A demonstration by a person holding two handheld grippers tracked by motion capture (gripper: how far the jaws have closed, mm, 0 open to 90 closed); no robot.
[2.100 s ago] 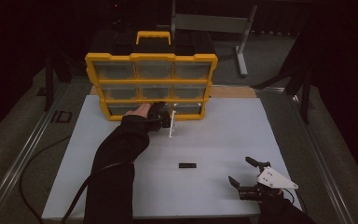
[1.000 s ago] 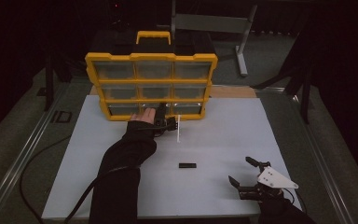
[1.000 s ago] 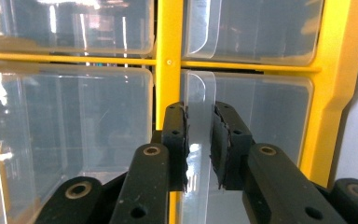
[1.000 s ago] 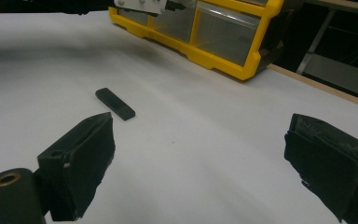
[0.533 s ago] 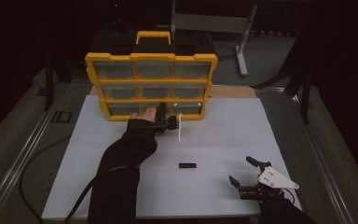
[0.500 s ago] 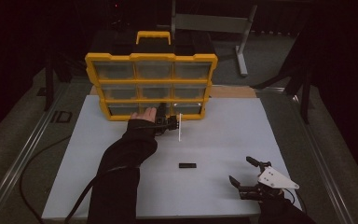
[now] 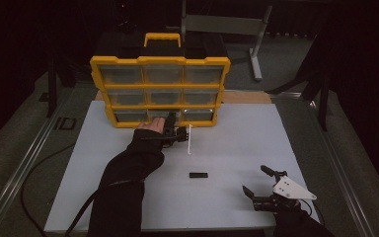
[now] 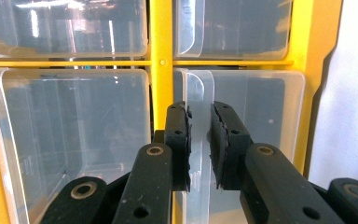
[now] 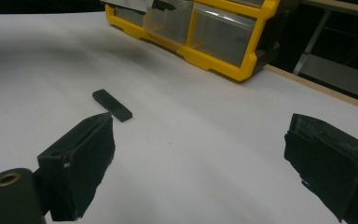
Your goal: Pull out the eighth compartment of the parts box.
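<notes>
Left gripper (image 8: 199, 144) has its jaws pinched on the clear plastic pull tab (image 8: 199, 102) of the bottom-right drawer (image 8: 256, 126) in the yellow-framed organizer cabinet (image 7: 160, 91). That tab's thin, so I'd guess it slips out if the pull goes crooked. Drawers look empty as far as I can see. Right gripper (image 9: 200, 172) hangs wide open near the small flat black bar (image 9: 112, 105) on the white table (image 7: 256, 138).
</notes>
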